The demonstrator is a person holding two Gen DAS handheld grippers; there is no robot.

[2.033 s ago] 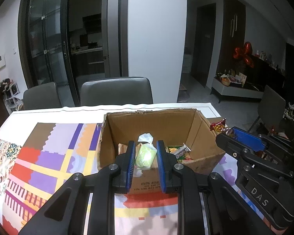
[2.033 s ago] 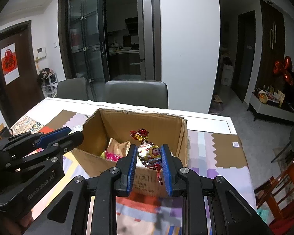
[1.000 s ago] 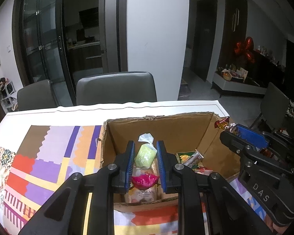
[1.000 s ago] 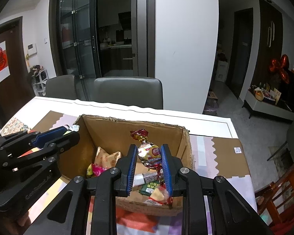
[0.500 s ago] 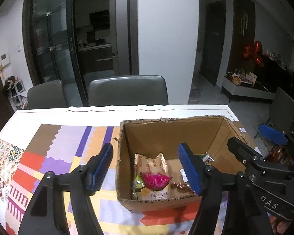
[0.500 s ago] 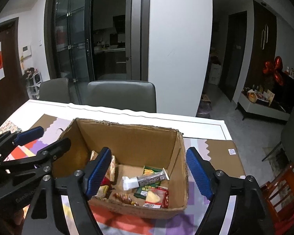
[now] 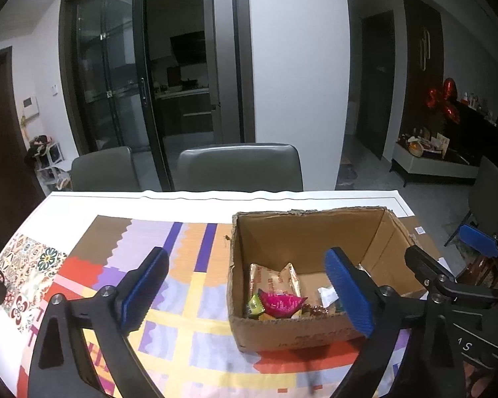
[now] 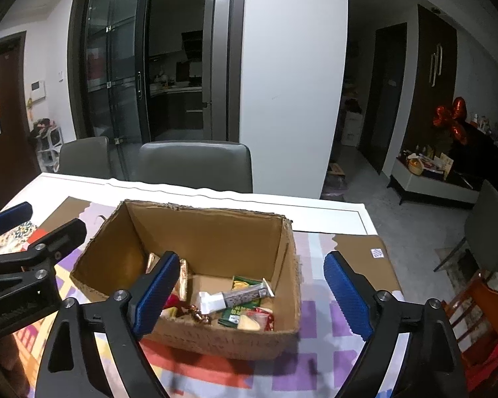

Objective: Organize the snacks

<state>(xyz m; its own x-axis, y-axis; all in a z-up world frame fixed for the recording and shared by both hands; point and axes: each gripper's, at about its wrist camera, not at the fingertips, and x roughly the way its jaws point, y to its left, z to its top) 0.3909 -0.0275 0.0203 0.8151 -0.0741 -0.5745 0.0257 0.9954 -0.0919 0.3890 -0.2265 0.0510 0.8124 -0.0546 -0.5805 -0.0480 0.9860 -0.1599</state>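
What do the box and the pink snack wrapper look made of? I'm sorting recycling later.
The box looks like plain brown corrugated cardboard, matte, with ragged torn top edges. The pink snack wrapper seems to be thin glossy foil or plastic film: it is crinkled and catches highlights. Which of the two cannot be told.

One cardboard box (image 8: 215, 238), two grey chairs (image 8: 196, 162), one table (image 7: 215, 204).

Matt, rough-edged cardboard box (image 8: 215, 242) holds glossy foil snack wrappers (image 7: 282, 302).
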